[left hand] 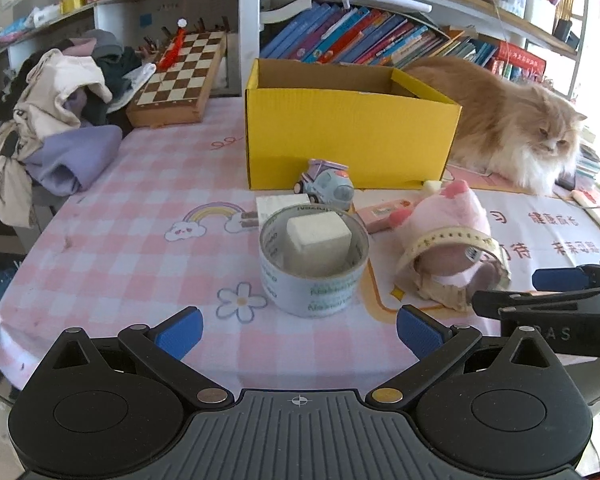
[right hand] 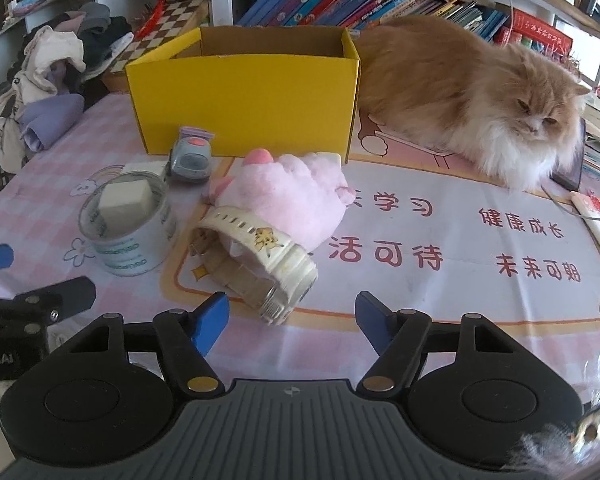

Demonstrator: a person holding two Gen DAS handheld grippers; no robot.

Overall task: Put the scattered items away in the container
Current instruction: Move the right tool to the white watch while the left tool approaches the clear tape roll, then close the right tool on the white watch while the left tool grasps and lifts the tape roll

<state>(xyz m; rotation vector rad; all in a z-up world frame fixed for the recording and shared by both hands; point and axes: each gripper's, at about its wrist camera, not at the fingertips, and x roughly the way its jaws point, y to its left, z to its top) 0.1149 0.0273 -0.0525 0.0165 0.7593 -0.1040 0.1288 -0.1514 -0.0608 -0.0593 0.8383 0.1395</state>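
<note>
— Tape roll [left hand: 314, 264] first: it stands on the pink checked tablecloth [left hand: 140, 248] just ahead of our left gripper [left hand: 299, 331], with a white block [left hand: 318, 240] sitting inside its ring.

— And our left fingers [left hand: 180, 330]?

— Spread wide, nothing between them, not touching the roll.

— Our right gripper [right hand: 292, 322] points at the white watch [right hand: 268, 264], which is strapped around the pink plush toy [right hand: 288, 200]. Its jaws stand partly open with nothing gripped; the watch lies just ahead of the left finger, and we see no contact.

— Where is the box?

— The yellow box [right hand: 244, 92] stands open at the back of the table, behind everything scattered. We cannot see its floor from either camera.

— What else lies loose?

— A small grey toy car [left hand: 328, 186] just in front of the box, a white pad [left hand: 278, 204] beside it behind the roll, and a pink eraser [left hand: 384, 212] next to the plush toy.

— And the cat?

— The orange cat [right hand: 460, 96] lies to the right of the box, close against its side, on the printed mat [right hand: 440, 248]. Clothes [left hand: 52, 120] and a chessboard [left hand: 180, 76] sit off to the left
</note>
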